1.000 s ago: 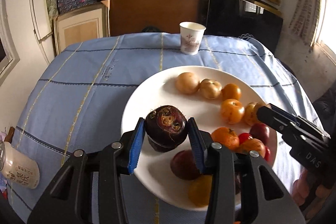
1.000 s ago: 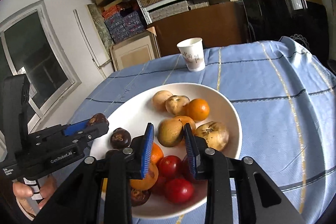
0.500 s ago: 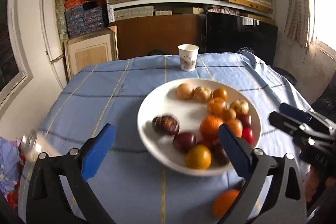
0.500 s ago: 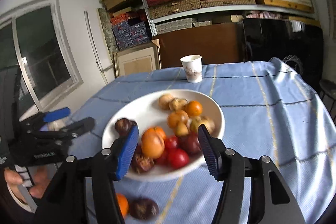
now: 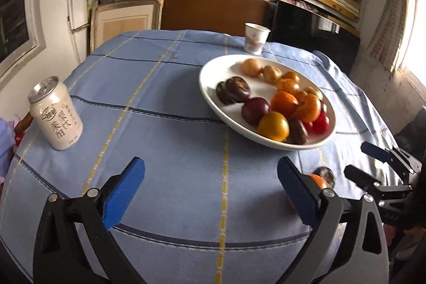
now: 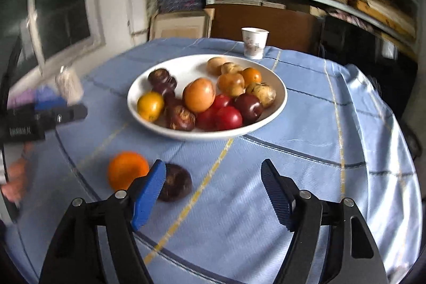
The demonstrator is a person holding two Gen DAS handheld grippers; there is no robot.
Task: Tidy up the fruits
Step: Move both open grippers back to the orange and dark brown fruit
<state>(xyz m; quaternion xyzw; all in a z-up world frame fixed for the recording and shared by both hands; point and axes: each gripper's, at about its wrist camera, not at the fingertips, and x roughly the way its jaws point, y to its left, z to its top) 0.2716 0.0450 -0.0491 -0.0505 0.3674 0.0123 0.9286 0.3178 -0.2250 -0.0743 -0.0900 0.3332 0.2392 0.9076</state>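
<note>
Hovering over the blue checked cloth on the surface (image 5: 170,103), both grippers have jaws spread wide w/ nothing between them. Left gripper (image 5: 210,190) sits low at the near edge; right gripper (image 6: 213,193) likewise, pads clear of everything. White plate (image 6: 277,103) sits mid-surface, loaded w/ fruit: dark purple-brown ones at its left side, a yellow-orange one at the near-left rim, a big orange one (image 6: 199,95) in the middle, red ones (image 6: 228,118) at the near side, tan/brown ones toward the back. Two pieces lie off the plate, on the cloth near the front edge: an orange (image 6: 127,170) & a dark brown fruit (image 6: 177,182) touching or just beside it, the latter partly behind the right gripper's left pad. In the left wrist view those two are mostly hidden behind the left gripper's right finger. Paper cup (image 5: 256,38) stands beyond the plate, near the far edge. White drink can (image 5: 56,116) stands upright at the surface's left side, well apart from the plate.
</note>
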